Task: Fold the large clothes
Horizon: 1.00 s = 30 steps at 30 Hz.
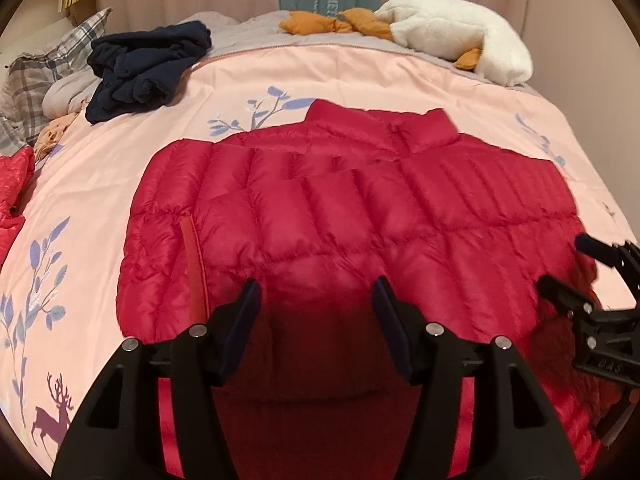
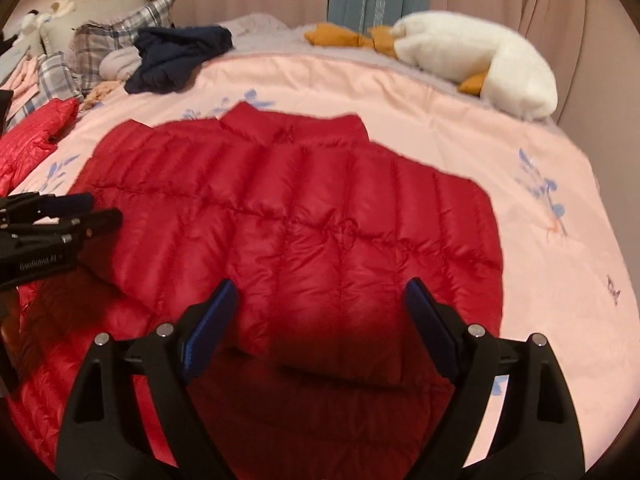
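While both tools hang over the near end of the red puffer jacket (image 1: 340,208), nothing is gripped yet. The left tool (image 1: 316,292) has its fingers spread apart with only quilted fabric showing between them, and the right tool (image 2: 320,292) is spread just as wide over its own patch of the jacket.

The jacket lies flat on the pink bedspread (image 1: 100,208), collar toward the far side of the bed, with its sides apparently already turned in so it makes a rough block. My guess is the step in hand is the lengthwise fold: taking the near hem and carrying it up toward the collar. To do that well, each tool should bite the hem near its own corner — through all the layers, not just the slippery top skin — then both should lift together and level so the puffy quilting does not slide or bunch, and lay the hem square with the shoulders.

A good deal is hard to read. The near hem itself sits in deep shadow under the tools, so I cannot tell where its edge runs or how many layers are stacked there. How the sleeves lie is not visible. At the left edge another red garment (image 2: 36,136) is cut off. Further back sit a dark blue bundle of clothes (image 1: 148,68) and a white plush goose (image 1: 460,36), well apart from the work.
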{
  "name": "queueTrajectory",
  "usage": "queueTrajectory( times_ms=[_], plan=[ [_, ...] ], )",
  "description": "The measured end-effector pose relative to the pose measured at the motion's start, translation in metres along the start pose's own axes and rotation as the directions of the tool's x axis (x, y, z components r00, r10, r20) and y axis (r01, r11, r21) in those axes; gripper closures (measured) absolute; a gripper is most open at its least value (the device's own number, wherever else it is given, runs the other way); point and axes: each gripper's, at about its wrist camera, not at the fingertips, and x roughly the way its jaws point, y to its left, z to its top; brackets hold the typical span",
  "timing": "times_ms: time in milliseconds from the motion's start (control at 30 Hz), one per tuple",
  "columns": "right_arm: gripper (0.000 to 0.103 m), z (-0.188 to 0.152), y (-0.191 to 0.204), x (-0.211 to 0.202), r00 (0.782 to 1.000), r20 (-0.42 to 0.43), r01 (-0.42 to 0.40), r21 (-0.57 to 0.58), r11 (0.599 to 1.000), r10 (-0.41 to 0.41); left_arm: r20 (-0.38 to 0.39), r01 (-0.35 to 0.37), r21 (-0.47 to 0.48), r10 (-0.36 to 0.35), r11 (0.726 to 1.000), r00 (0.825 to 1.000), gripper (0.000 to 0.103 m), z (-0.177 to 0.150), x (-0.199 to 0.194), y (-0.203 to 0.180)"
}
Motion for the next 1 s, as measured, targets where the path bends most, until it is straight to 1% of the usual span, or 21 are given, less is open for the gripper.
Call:
queueTrajectory(
  times_ms=[100,133,200,233,300,467,633,767,833,933,1000],
  plan=[
    [0.016,-0.004,0.003,-0.005,1.000,0.015,0.003,-0.007,1.000,-0.003,0.015,0.002,0.037,-0.002,0.999,1.000,0.042,-0.009,-0.010,-0.007],
    [0.016,-0.005,0.003,-0.002,1.000,0.007,0.004,-0.006,1.000,-0.004,0.013,0.002,0.048,-0.002,0.999,1.000,0.038,-0.011,-0.011,-0.010],
    [0.016,-0.007,0.001,0.010,0.999,-0.033,0.011,0.006,1.000,-0.011,-0.003,-0.029,0.090,0.029,0.996,1.000,0.037,-0.017,-0.005,-0.016],
    [0.016,-0.009,-0.001,0.018,0.998,-0.060,0.002,0.024,1.000,-0.001,-0.010,-0.033,0.096,0.034,0.995,0.999,0.037,-0.018,-0.002,-0.016],
    [0.015,-0.013,-0.003,0.025,0.997,-0.073,-0.013,0.048,0.999,0.016,-0.027,-0.025,0.083,0.027,0.996,0.999,0.036,-0.019,0.004,-0.014],
    [0.015,-0.013,-0.009,0.026,0.996,-0.079,-0.040,0.073,0.997,0.046,-0.036,-0.015,0.073,0.018,0.997,0.999,0.035,-0.018,0.009,-0.012],
    [0.015,-0.016,-0.014,0.007,0.996,-0.056,-0.069,0.110,0.992,0.075,-0.044,0.001,0.049,0.002,0.999,0.999,0.035,-0.019,0.002,-0.008],
    [0.015,-0.028,-0.014,-0.019,0.995,-0.042,-0.080,0.111,0.991,0.085,-0.051,0.020,0.028,-0.019,0.999,0.999,0.035,-0.027,-0.018,-0.002],
    [0.015,-0.040,-0.011,-0.029,0.993,-0.060,-0.099,0.111,0.989,0.106,-0.062,0.041,0.025,-0.040,0.999,0.997,0.034,-0.034,-0.027,0.000],
    [0.015,-0.062,-0.001,-0.038,0.985,-0.114,-0.117,0.094,0.989,0.127,-0.101,0.066,0.030,-0.062,0.997,0.993,0.033,-0.053,-0.036,0.001],
    [0.015,-0.077,0.010,-0.044,0.984,-0.135,-0.108,0.056,0.993,0.114,-0.128,0.054,0.058,-0.046,0.997,0.991,0.033,-0.073,-0.040,-0.003]
  ],
)
